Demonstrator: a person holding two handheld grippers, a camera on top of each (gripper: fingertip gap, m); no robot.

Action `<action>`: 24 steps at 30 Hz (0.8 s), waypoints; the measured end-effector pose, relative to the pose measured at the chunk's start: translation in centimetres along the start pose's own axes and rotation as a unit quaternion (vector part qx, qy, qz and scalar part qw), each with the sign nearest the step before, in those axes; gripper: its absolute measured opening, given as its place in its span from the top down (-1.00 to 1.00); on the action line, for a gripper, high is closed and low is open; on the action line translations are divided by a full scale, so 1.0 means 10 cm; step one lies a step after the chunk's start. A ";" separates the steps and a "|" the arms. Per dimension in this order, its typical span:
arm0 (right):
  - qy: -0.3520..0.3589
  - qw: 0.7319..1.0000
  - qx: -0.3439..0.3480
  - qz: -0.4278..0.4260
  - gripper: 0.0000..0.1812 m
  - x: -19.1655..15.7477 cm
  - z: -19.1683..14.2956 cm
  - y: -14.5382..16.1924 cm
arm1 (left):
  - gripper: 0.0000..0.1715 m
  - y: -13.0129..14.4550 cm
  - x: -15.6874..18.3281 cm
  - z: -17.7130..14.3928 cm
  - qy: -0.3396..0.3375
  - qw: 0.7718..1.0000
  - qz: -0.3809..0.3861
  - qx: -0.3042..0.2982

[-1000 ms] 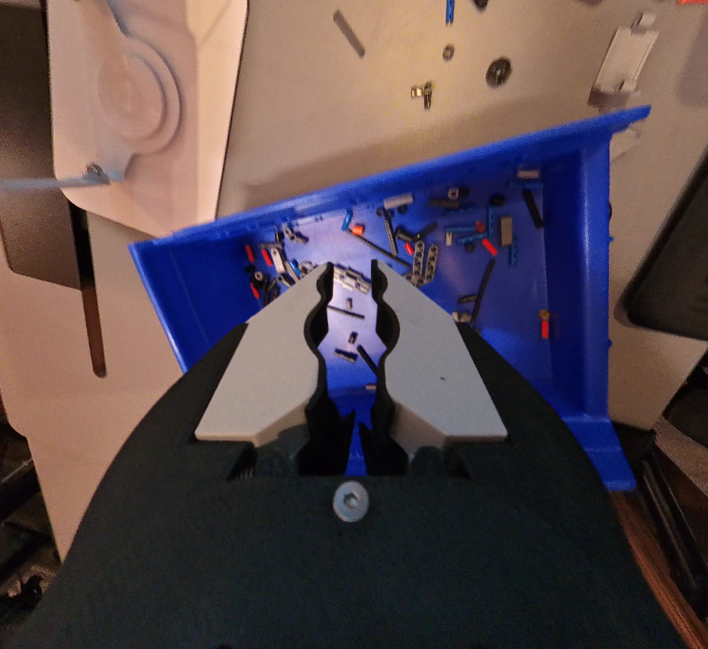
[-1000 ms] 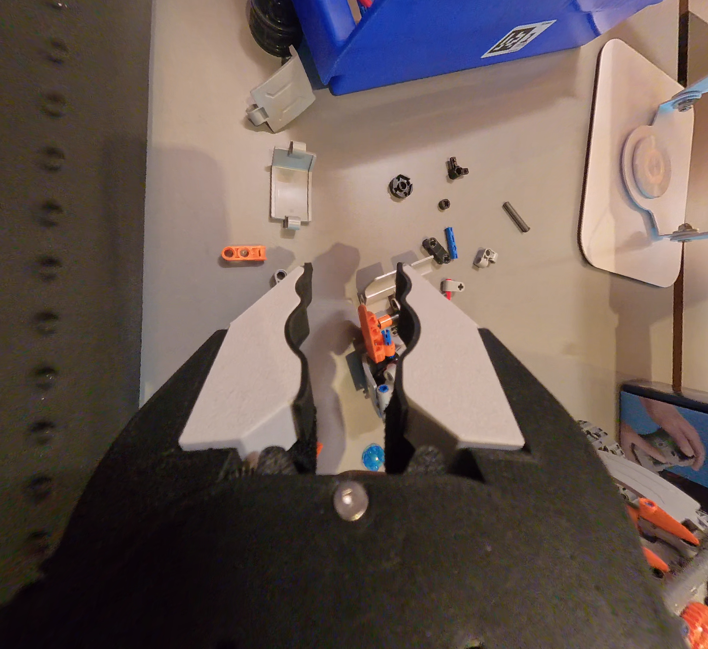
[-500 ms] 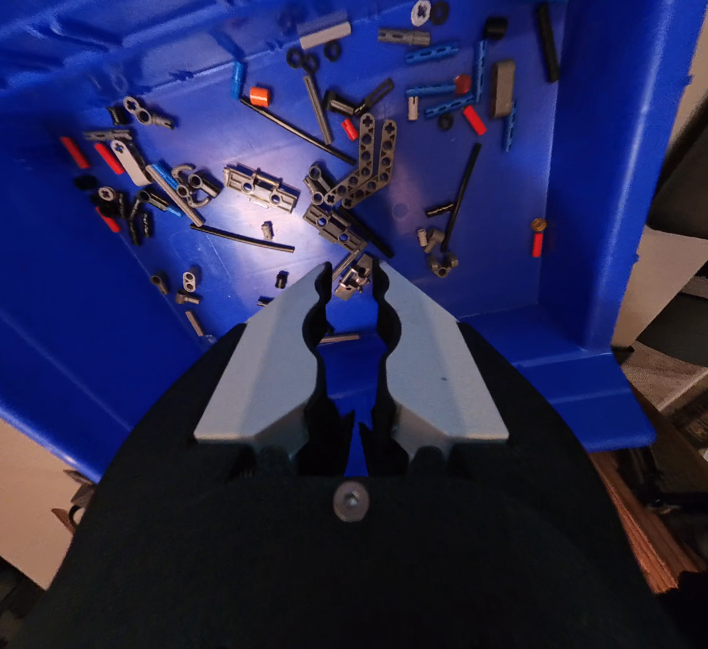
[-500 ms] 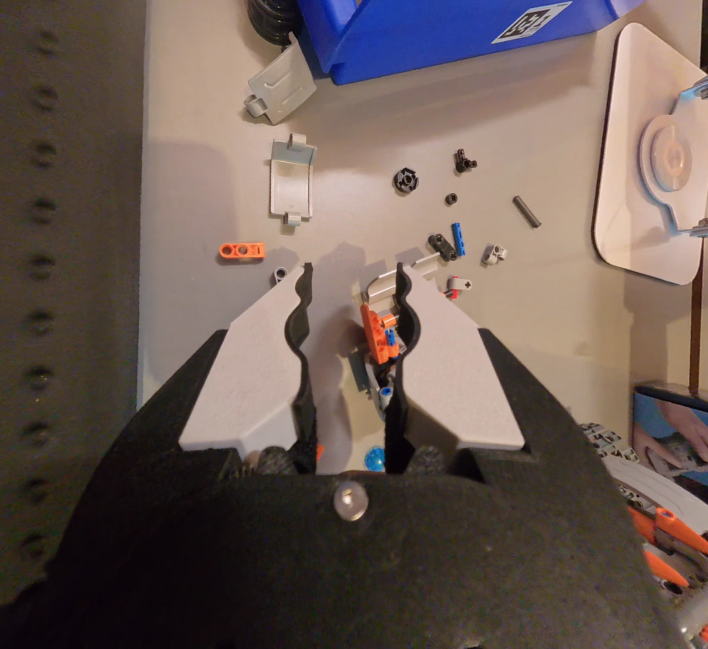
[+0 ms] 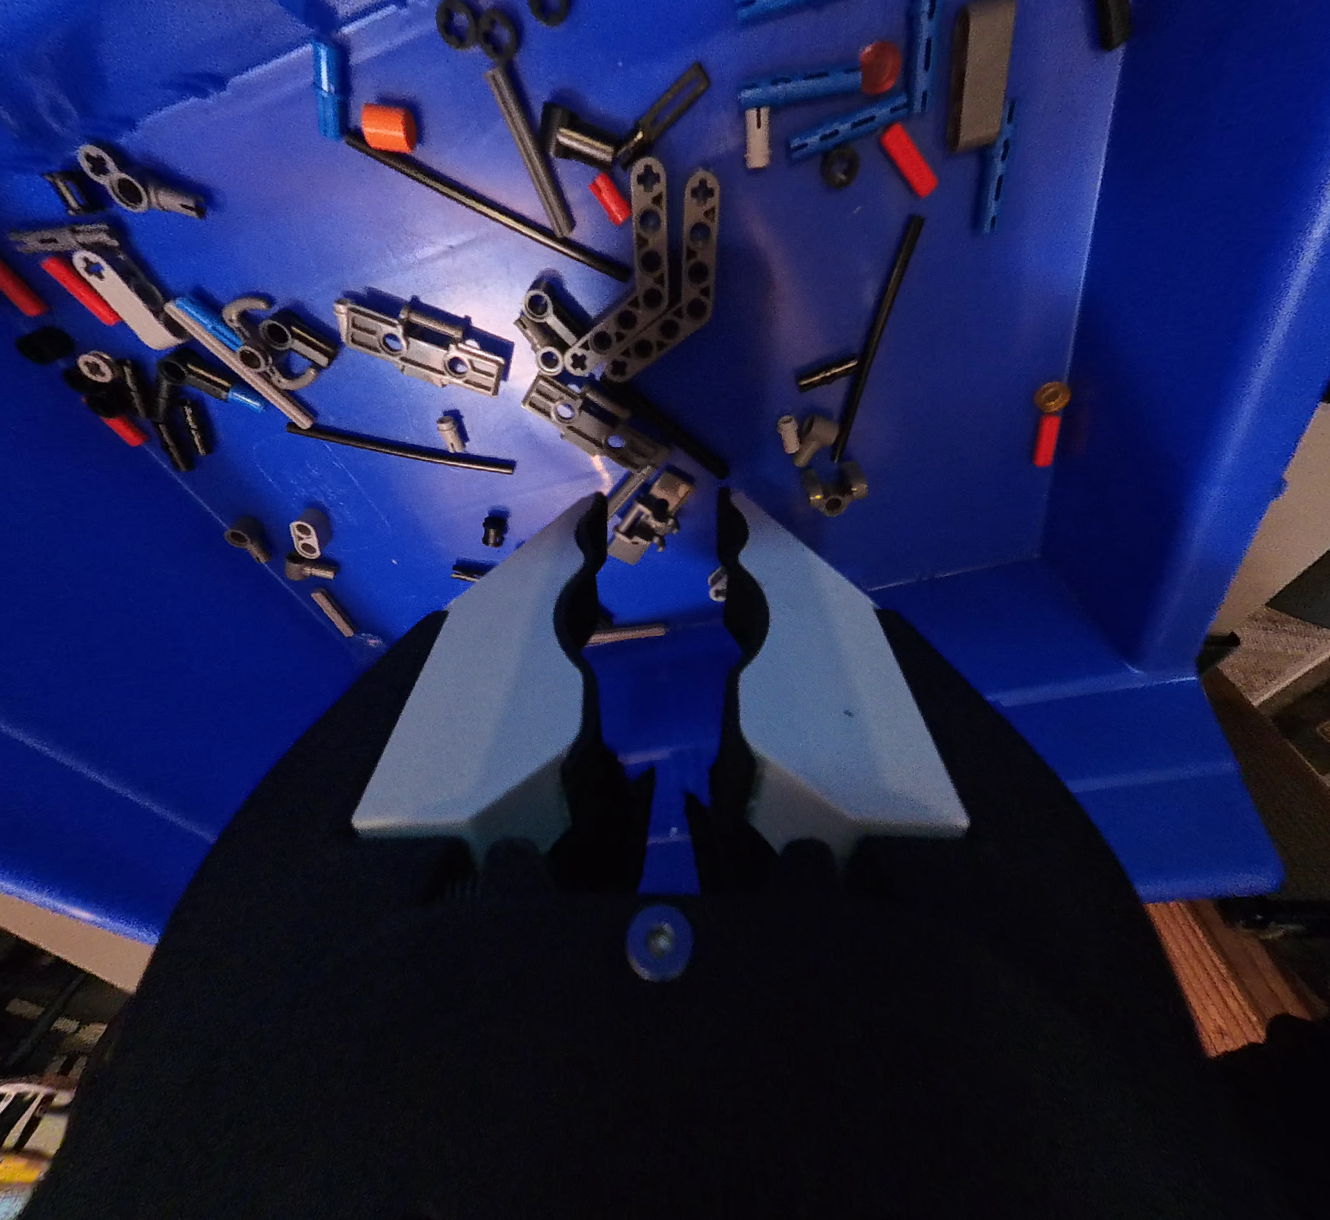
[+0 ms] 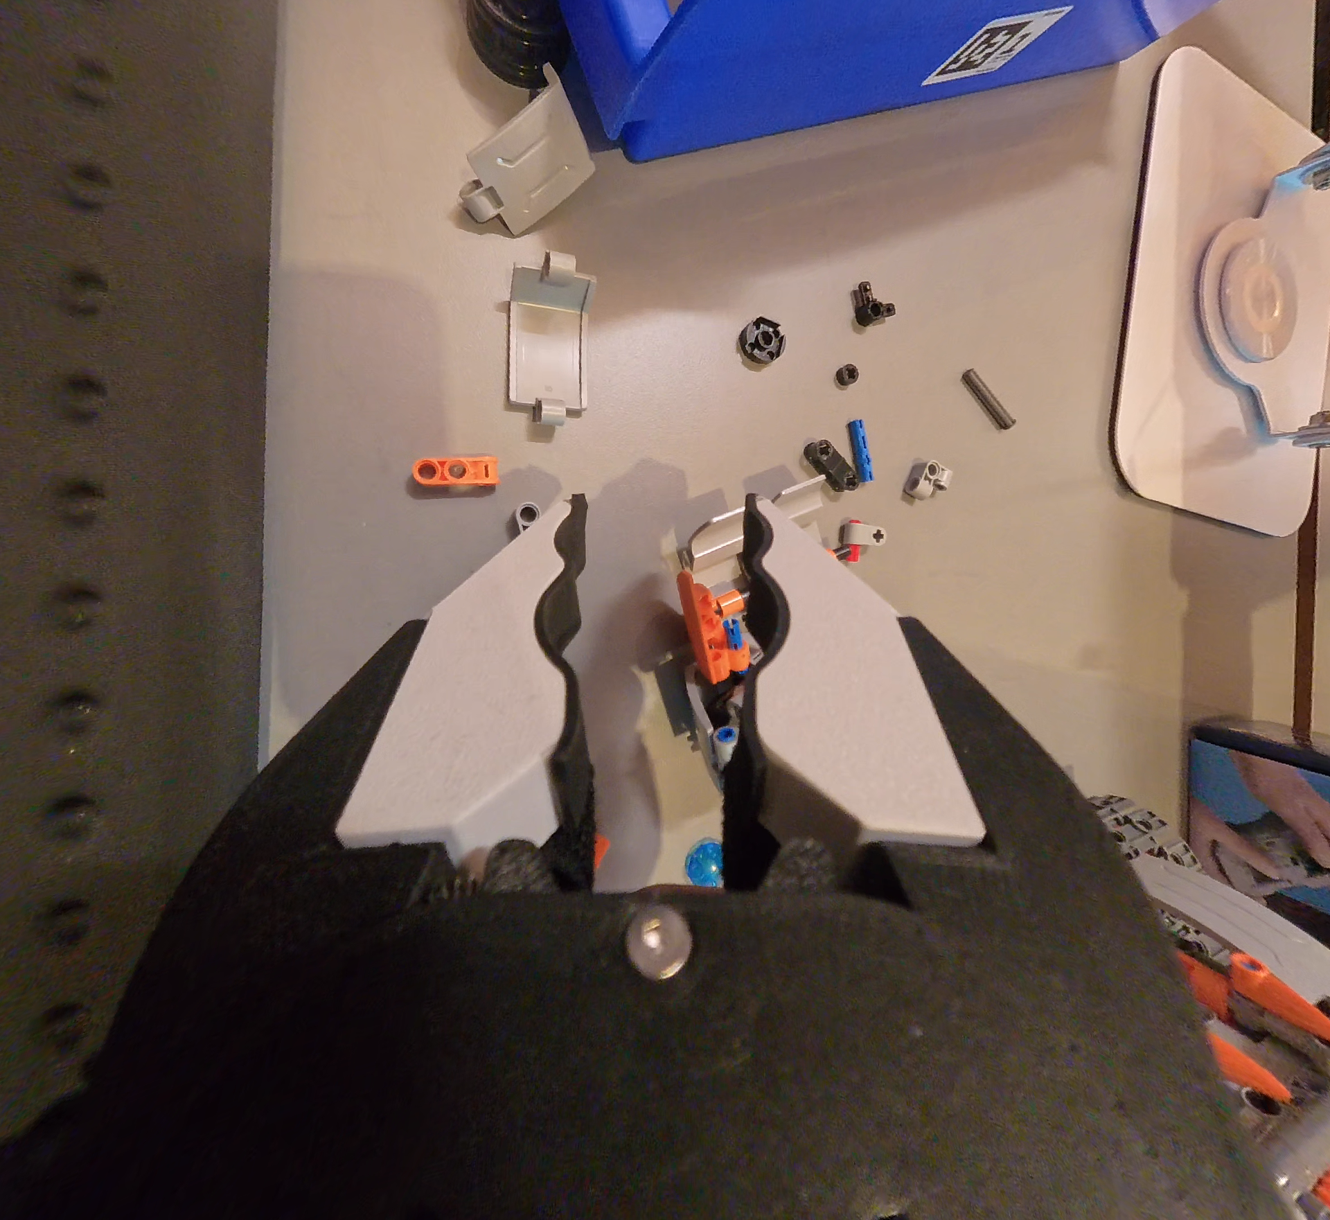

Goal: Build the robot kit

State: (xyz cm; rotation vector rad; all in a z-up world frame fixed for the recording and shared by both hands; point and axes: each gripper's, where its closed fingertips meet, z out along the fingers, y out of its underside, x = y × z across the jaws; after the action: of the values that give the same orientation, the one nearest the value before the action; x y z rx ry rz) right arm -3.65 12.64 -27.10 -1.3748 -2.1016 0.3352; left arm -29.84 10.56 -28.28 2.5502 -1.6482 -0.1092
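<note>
My left gripper (image 5: 656,509) is open and empty, low inside a blue bin (image 5: 1180,336) strewn with small construction-toy parts. Its tips flank a small grey and black connector piece (image 5: 648,514). Two grey angled beams (image 5: 666,282) and a grey plate piece (image 5: 424,345) lie just beyond. My right gripper (image 6: 663,514) is open and empty above a beige table (image 6: 720,199). A small orange and grey assembly (image 6: 712,638) lies on the table between its fingers, close against the right finger (image 6: 828,667); whether they touch I cannot tell.
The blue bin (image 6: 863,12) stands at the table's far side, with a black tyre (image 6: 511,26) and two grey panels (image 6: 529,170) by it. Small loose parts (image 6: 838,462) and an orange connector (image 6: 455,471) lie about. A white board (image 6: 1216,293) lies at right. A dark perforated strip (image 6: 86,394) runs along the left. My right fingertips sit around 25 cm from my left ones.
My left gripper moved from above the table down into the blue bin, close to the parts, and its jaws opened wider. My right gripper stayed nearly still over the orange assembly.
</note>
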 end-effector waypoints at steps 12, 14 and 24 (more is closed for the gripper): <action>-0.003 1.000 -0.001 0.000 0.54 -0.01 0.01 0.00 | 0.64 0.13 0.14 0.08 0.015 1.000 0.009 -0.023; -0.003 1.000 -0.001 0.001 0.54 -0.01 0.01 0.01 | 0.64 0.15 0.15 0.08 0.018 1.000 0.009 -0.024; -0.003 1.000 -0.001 0.001 0.54 0.00 0.01 0.01 | 0.61 0.14 0.17 0.09 0.019 0.999 0.016 -0.024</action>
State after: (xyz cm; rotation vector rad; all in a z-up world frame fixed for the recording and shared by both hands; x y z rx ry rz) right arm -3.66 12.68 -27.23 -1.3788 -2.1046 0.3390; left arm -30.49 8.39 -29.05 2.4746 -1.6518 -0.0959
